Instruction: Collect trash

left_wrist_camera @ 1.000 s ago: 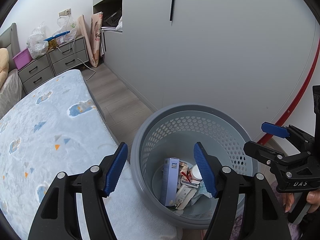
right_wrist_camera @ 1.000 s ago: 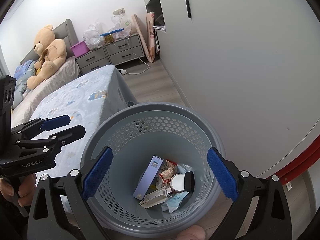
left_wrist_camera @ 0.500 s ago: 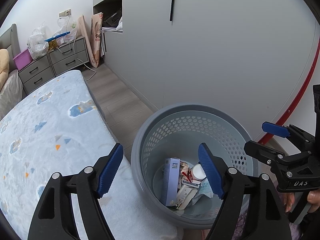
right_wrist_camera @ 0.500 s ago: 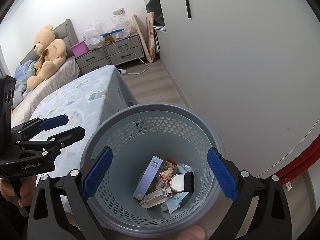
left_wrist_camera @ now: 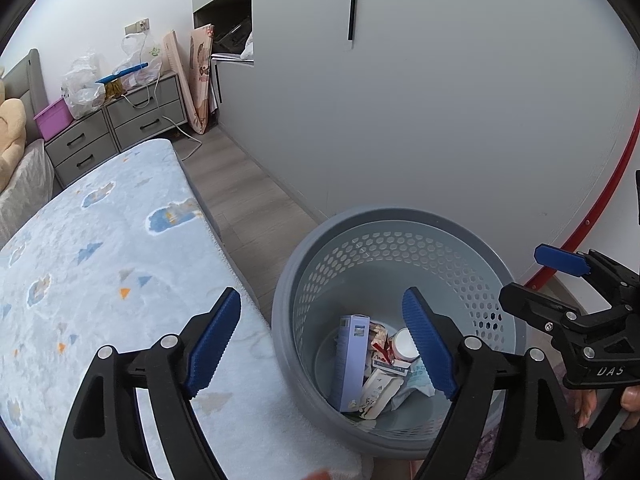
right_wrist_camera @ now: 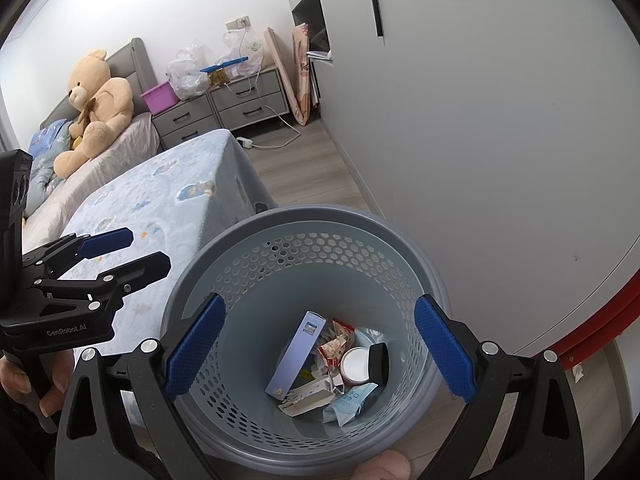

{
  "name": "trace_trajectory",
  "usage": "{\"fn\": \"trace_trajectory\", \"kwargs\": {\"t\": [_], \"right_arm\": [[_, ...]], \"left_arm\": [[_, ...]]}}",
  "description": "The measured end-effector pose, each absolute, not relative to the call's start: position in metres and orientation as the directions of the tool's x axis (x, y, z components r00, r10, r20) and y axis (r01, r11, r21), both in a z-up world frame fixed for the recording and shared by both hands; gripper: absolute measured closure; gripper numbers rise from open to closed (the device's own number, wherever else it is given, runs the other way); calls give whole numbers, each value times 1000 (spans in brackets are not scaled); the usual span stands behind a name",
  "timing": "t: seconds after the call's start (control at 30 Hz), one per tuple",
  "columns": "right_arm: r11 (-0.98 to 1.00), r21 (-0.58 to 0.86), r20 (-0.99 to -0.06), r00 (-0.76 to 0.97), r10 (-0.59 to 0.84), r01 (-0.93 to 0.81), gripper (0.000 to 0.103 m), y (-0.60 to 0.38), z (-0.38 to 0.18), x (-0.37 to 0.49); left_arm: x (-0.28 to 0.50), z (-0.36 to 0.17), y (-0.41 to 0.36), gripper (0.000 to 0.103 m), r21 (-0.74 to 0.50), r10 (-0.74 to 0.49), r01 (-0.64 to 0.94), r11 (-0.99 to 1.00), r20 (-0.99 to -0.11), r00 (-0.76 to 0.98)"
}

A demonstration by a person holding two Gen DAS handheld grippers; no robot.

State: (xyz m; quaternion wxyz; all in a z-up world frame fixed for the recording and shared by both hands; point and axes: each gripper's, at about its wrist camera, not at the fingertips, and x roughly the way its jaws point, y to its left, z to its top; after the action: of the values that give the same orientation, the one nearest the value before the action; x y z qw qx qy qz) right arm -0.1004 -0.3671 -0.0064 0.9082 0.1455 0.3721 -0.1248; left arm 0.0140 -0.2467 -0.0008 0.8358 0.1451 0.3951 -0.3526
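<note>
Left wrist view first: your left gripper [left_wrist_camera: 322, 344] hangs above the near rim of the grey perforated bin [left_wrist_camera: 288, 308], which stands on the floor just beside the bed with the pale blue patterned cover [left_wrist_camera: 100, 264]. Its jaws have just been opening and now stand wide apart with nothing between the blue pads [left_wrist_camera: 214, 338]. Trash lies in a heap on the bin's bottom: a lavender carton [left_wrist_camera: 352, 360] leaning on end, red-and-white wrappers [left_wrist_camera: 378, 346], a round white lid [left_wrist_camera: 404, 346]. At the right edge, your right gripper [left_wrist_camera: 532, 280] shows side-on, held by a hand [left_wrist_camera: 608, 404].

Right wrist view: your right gripper [right_wrist_camera: 318, 346] looks straight down into the bin [right_wrist_camera: 424, 268], jaws spread wide and empty. Below lie the lavender carton [right_wrist_camera: 298, 354], wrappers [right_wrist_camera: 336, 342], the white lid [right_wrist_camera: 354, 364], a black object [right_wrist_camera: 378, 362] beside it, and a light blue packet [right_wrist_camera: 350, 400]. Your left gripper [right_wrist_camera: 140, 250] sits off to the left, over the bed cover [right_wrist_camera: 168, 196]. Farther back: a teddy bear [right_wrist_camera: 96, 108] and grey drawers [right_wrist_camera: 224, 110].
</note>
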Motion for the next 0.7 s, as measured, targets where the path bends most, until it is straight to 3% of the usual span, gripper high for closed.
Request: {"fn": "trace_trajectory", "kwargs": {"t": [0.7], "right_arm": [[926,172,-712,692,-118,335,9,-367,-7,-100]], "left_arm": [[14,1,-248,24,-32,-470,700,713,-763,444]]}}
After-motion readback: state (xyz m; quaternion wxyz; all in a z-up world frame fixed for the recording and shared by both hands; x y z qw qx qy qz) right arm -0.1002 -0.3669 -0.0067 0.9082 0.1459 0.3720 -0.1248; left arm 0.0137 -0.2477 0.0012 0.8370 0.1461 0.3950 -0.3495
